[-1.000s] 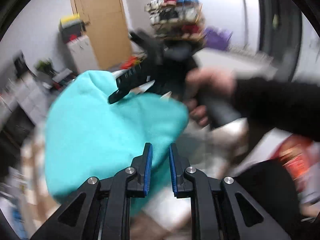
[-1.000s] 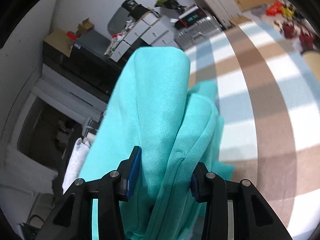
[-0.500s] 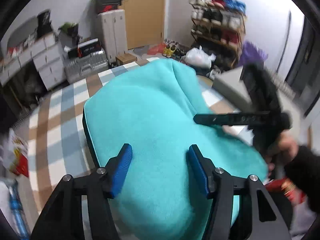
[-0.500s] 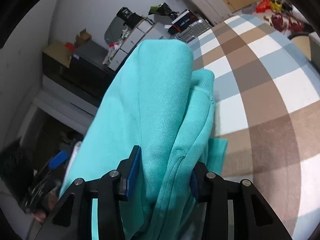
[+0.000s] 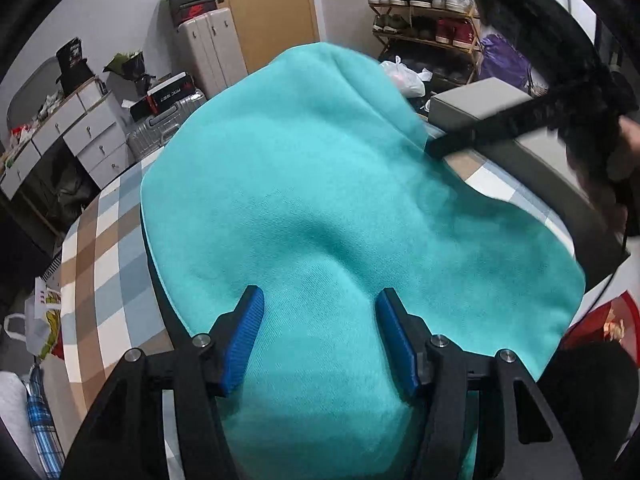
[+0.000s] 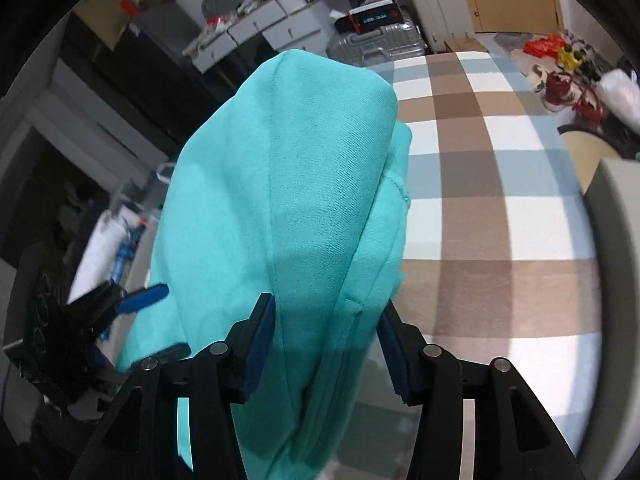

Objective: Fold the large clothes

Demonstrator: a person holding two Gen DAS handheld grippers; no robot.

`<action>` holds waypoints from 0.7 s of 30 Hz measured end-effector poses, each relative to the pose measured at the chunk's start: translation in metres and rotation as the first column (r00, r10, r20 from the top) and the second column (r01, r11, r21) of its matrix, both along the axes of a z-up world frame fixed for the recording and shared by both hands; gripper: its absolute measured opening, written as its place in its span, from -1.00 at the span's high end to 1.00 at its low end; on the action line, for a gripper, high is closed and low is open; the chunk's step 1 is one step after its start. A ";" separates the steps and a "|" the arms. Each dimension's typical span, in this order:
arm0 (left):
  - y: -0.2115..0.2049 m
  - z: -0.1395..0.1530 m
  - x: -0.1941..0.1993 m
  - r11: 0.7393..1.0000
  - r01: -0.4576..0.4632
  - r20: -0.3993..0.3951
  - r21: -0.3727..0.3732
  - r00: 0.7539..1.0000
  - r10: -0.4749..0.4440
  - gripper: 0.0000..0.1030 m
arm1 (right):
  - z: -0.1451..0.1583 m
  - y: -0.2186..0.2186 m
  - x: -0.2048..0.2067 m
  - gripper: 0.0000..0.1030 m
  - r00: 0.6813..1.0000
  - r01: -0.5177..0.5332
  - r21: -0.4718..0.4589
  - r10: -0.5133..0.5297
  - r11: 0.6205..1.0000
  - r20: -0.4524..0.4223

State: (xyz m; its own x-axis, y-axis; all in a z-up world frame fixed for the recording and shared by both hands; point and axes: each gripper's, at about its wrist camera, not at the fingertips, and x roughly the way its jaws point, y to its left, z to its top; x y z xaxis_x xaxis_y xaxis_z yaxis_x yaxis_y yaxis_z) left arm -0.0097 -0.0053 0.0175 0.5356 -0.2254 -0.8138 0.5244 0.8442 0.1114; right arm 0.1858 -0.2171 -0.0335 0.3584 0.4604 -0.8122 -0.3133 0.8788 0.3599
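Left gripper (image 5: 320,322), low centre of its own view: just been opening, now standing half apart, blue pads astride a soft ridge of the turquoise garment (image 5: 304,184) without pinching it. Right gripper (image 6: 326,330), low centre of its view: likewise just been opening, with a thick folded bundle of the same garment between the pads, brushing them but seemingly no longer clamped.

Lying across the middle of both frames, on the checked bedcover (image 5: 100,248). Looks doubled over at least once: rounded fold edge at the top, stacked layers and a ribbed hem along the right side in the right wrist view. Sleeves not visible, so probably tucked inside, though hard to confirm.

Judging by that, well along, with the main folds made and the bundle being set down. Likely left: smoothing the hump in the middle, squaring the edges, perhaps one more fold. Other clothes to fold not seen on the bed.
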 end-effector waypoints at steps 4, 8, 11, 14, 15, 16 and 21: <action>0.011 -0.013 0.011 0.999 0.001 0.006 -0.046 1.000 -0.001 -0.03 | 0.040 -0.020 -0.002 -0.01 0.982 0.109 -0.093 -0.092 0.990 0.167; 0.010 -0.018 0.009 0.998 0.004 0.037 -0.056 0.999 -0.001 -0.03 | 0.084 0.002 0.007 0.01 0.960 0.075 -0.057 -0.056 0.996 0.276; 0.012 -0.020 0.005 0.997 0.004 0.062 -0.080 0.998 0.001 -0.03 | 0.094 0.043 0.025 0.02 0.946 0.039 -0.153 0.013 0.987 0.324; 0.011 -0.022 0.004 0.996 0.012 0.092 -0.085 0.996 -0.004 -0.03 | 0.072 0.080 0.059 0.05 0.943 0.071 -0.352 0.052 0.933 0.328; 0.010 -0.022 0.003 0.996 0.015 0.098 -0.082 0.995 -0.007 -0.03 | 0.058 0.086 0.071 0.04 0.956 0.083 -0.410 0.045 0.908 0.291; 0.009 -0.022 0.003 0.996 0.017 0.099 -0.087 0.995 -0.008 -0.03 | 0.036 0.089 0.089 0.15 0.979 0.070 -0.431 0.021 0.900 0.204; 0.003 -0.022 0.005 0.996 0.003 0.109 -0.089 0.994 0.007 -0.03 | -0.042 0.091 0.116 0.33 0.999 0.009 -0.442 -0.027 0.897 -0.036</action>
